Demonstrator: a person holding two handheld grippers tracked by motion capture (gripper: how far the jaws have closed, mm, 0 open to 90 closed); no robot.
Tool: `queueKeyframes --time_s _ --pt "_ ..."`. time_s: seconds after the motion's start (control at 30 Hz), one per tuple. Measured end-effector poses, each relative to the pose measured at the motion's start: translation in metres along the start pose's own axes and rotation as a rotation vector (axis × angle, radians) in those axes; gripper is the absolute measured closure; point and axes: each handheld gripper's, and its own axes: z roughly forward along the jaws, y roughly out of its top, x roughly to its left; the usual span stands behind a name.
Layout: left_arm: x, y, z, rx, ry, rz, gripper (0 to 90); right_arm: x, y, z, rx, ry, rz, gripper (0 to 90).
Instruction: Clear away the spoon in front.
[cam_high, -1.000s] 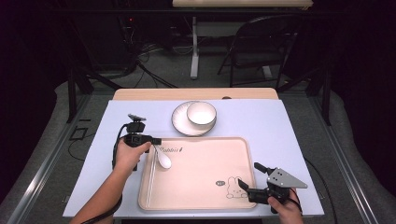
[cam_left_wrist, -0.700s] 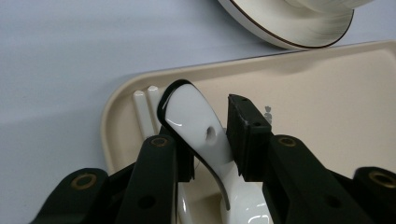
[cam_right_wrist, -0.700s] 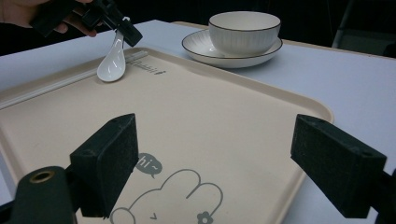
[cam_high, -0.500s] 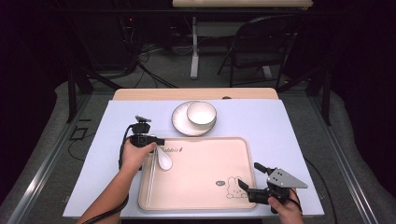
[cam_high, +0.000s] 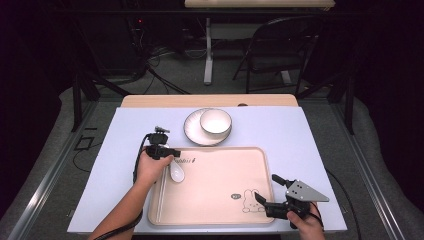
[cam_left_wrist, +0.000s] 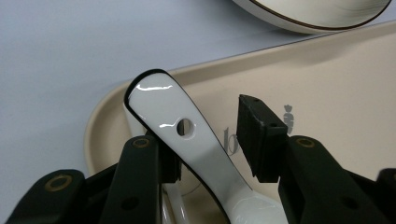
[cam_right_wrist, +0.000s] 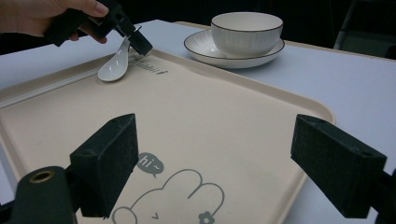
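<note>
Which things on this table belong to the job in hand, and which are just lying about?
In the job:
- white ceramic spoon, bowl end resting on the tray
- beige plastic tray with the rabbit drawing
- left gripper, jaws just opening, spoon handle between them

Lying about:
- white bowl with dark rim
- white ribbed plate under it
- right gripper, open, idle

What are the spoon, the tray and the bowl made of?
Spoon: probably glazed white ceramic; it shows sharp glossy highlights and a dark-edged rim.
Tray: likely matte beige plastic; it has a dull, even surface, a moulded raised rim and a printed bunny.
Bowl: apparently glazed ceramic, cream with a thin dark rim line and a soft sheen.
</note>
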Motion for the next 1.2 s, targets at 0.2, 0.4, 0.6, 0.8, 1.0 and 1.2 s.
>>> queueKeyframes --time_s 0.2,0.4,0.6,0.8,1.0,1.2 --pt "-0.002 0.002 0.006 -0.001 0.016 0.008 59.4 0.000 0.000 0.000 0.003 0.001 0.000 14.4" --pt "-0.007 0.003 0.012 -0.011 0.050 0.027 51.8 0.000 0.000 0.001 0.005 0.002 -0.001 14.4" --pt "-0.007 0.009 0.010 -0.023 0.056 0.027 47.4 0.000 0.000 0.001 0.006 0.004 -0.001 14.4" --pt "-0.002 0.011 0.012 -0.020 0.059 0.010 49.1 0.000 0.000 0.001 0.005 0.005 -0.001 14.4" --pt "-0.005 0.007 0.011 -0.024 0.054 0.042 53.4 0.000 0.000 0.001 0.007 0.006 0.001 14.4" --pt "-0.013 0.000 0.013 -0.028 0.066 0.110 64.6 0.000 0.000 0.001 0.008 0.007 -0.005 14.4"
